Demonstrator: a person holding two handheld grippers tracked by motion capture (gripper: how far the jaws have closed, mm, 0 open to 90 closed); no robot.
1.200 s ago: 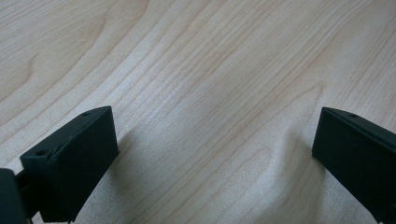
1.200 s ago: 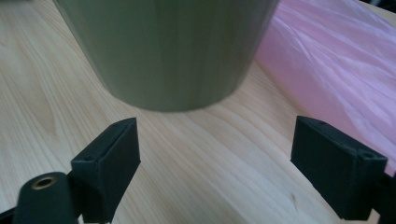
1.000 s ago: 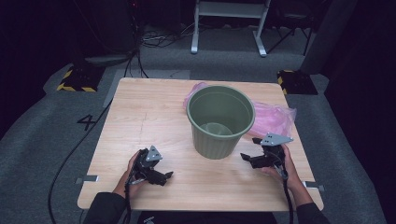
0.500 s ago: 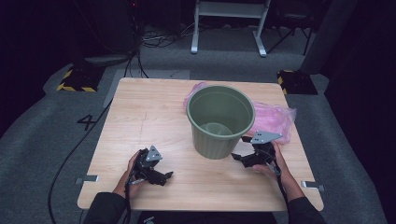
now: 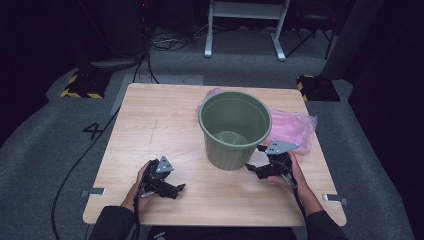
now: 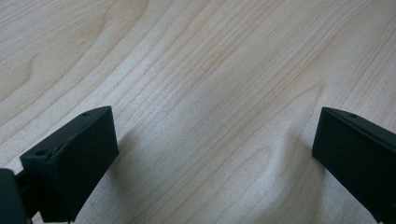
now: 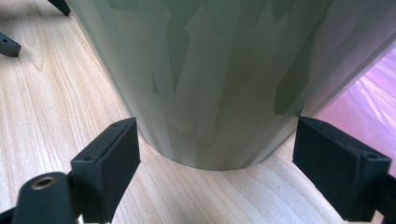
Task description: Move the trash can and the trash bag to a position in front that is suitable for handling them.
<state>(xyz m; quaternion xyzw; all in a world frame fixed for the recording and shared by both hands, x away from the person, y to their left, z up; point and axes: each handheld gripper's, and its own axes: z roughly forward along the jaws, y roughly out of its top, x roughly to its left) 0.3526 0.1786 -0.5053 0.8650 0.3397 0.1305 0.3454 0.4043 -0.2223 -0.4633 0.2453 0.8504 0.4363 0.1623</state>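
Dark lab, hazard-striped blocks, floor cables

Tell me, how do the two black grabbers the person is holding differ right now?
The right gripper is up against the base of the green bucket, its jaws spread to either side of it; the left gripper sits apart, over bare table. The right one points left toward the bucket, the left one points right. Both are open and hold nothing.

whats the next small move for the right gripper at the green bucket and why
Probably ease the right gripper a little further forward, then close. In the right gripper view its jaws stand open on either side of the green bucket near its base, not yet touching the wall. The left gripper rests open on the table, away from the bucket.
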